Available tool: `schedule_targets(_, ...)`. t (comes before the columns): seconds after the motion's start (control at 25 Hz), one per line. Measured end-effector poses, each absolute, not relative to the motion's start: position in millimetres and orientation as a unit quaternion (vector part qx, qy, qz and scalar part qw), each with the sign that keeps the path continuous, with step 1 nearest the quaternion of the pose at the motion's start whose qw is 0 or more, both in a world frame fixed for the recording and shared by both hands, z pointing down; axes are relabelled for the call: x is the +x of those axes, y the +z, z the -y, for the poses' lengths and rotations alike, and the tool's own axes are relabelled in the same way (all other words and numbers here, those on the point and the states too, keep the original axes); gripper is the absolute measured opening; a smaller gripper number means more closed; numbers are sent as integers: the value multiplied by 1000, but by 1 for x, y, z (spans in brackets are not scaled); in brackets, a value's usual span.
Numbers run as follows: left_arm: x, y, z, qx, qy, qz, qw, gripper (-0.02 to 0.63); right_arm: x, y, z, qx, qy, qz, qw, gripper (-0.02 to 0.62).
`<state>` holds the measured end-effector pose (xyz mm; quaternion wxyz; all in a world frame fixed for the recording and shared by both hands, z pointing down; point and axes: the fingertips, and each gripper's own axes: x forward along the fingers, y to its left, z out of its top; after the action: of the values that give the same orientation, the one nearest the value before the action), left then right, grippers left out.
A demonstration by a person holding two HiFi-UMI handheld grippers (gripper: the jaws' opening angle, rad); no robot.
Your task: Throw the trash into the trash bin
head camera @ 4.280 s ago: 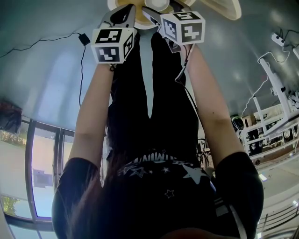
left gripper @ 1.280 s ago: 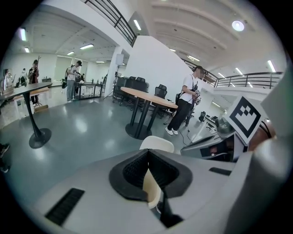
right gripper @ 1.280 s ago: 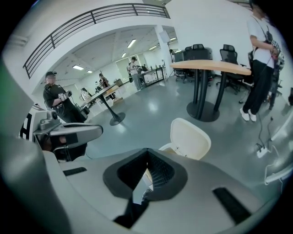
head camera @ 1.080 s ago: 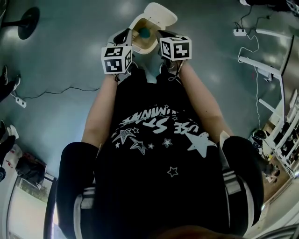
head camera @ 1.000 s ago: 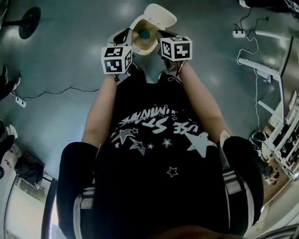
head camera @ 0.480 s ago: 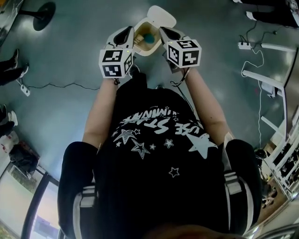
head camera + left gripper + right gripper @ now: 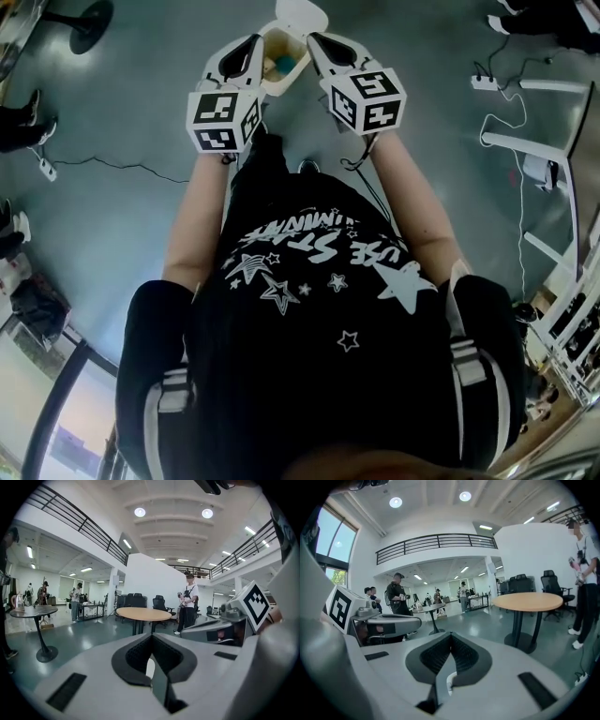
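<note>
In the head view a small white trash bin (image 7: 281, 52) stands on the grey floor with its lid (image 7: 300, 14) swung open. Something teal (image 7: 284, 64) lies inside it. My left gripper (image 7: 251, 42) and right gripper (image 7: 314, 39) are held out side by side above the bin, one on each side of it. In the left gripper view my left gripper (image 7: 151, 635) points out across the hall, its pads closed together with nothing between them. My right gripper (image 7: 451, 633) is likewise shut and holds nothing. Each gripper view shows the other gripper beside it.
A round wooden table (image 7: 143, 614) stands ahead, also seen in the right gripper view as the same table (image 7: 528, 601). A black round table (image 7: 33, 612) is at the left. Several people stand around the hall. A cable (image 7: 94, 164) and a power strip (image 7: 483, 82) lie on the floor.
Both grippers have come up and away from the bin, which now looks smaller and sits nearer the top edge of the head view. Both stay shut.
</note>
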<state>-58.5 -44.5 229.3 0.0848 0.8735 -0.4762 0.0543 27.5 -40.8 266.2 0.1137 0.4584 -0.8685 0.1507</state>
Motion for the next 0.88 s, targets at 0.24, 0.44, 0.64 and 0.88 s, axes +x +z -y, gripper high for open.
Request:
schedule_targets(0.24,-41,215,1,867,38,493,69,11,54,248,1,454,124,878,89,6)
schedule_targets(0.44,-34,202,-31,862,28,502,61,11,65,231,-28,442,137,886,30,6)
schedule_targets(0.64,-31,184,-58,858,9,511,52,11,69,213,-50,436,104,894,6,6)
schedule_targets(0.88,-44,181,-78,859,6,509,47,11,64,201,-63,444,98,891,-22,6)
